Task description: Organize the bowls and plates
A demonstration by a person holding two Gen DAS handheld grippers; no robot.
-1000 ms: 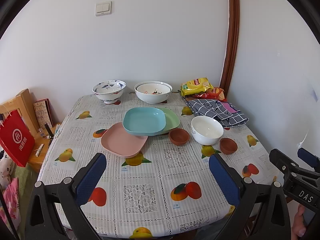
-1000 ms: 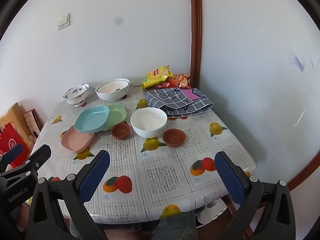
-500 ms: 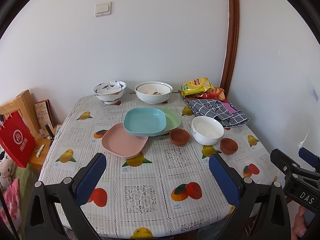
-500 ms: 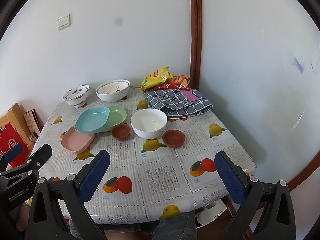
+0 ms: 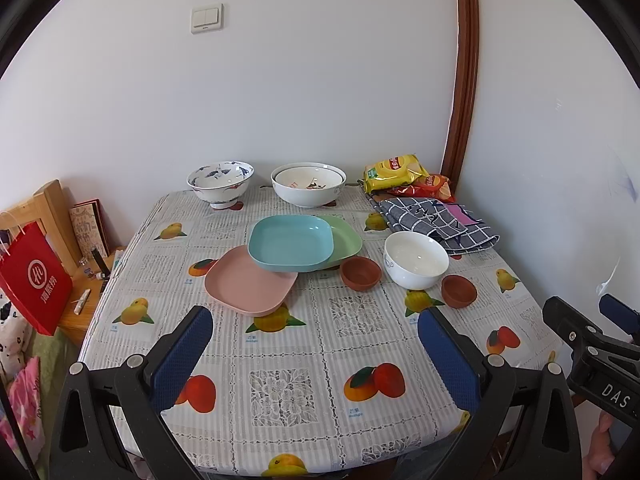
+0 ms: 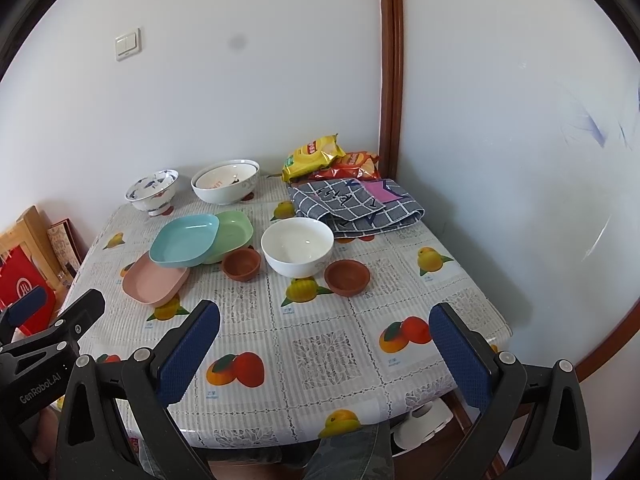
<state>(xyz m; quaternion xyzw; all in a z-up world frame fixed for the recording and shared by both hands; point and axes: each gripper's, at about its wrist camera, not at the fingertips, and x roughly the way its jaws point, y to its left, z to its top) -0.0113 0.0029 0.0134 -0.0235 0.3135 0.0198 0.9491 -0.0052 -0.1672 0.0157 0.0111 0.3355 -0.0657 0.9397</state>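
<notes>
Nothing on the desk [image 5: 288, 364] has moved since a second ago; both claws only drifted a tiny bit, so the dishes sit a little lower in each view. Both are held back at the near edge of the desk, at 6 o'clock, well apart from every dish, likely so the person can look things over before picking. The left claw [image 5: 316, 354] is wide and holds nothing, and the right claw [image 6: 324, 354] is wide and holds nothing too. Three plates lie in a messy pile near the middle: the blue plate [image 5: 290, 243] rests on the green plate [image 5: 346, 236] at its 3 o'clock and on the pink plate [image 5: 248, 282] at its 7 o'clock, so it sits a bit tilted. A small brown bowl [image 5: 360, 274] is just beside the green plate, and the white bowl [image 5: 416, 258] stands between it and a second small brown bowl [image 5: 459, 290]. At 12 o'clock, near the wall, stand a blue-patterned bowl [image 5: 220, 182] and a big white bowl [image 5: 308, 184]. Snack bags [image 5: 394, 168] and a checked cloth [image 5: 434, 220] fill the corner at 2 o'clock. I think no tidying has begun, and the loose plates look like the easy first job.
</notes>
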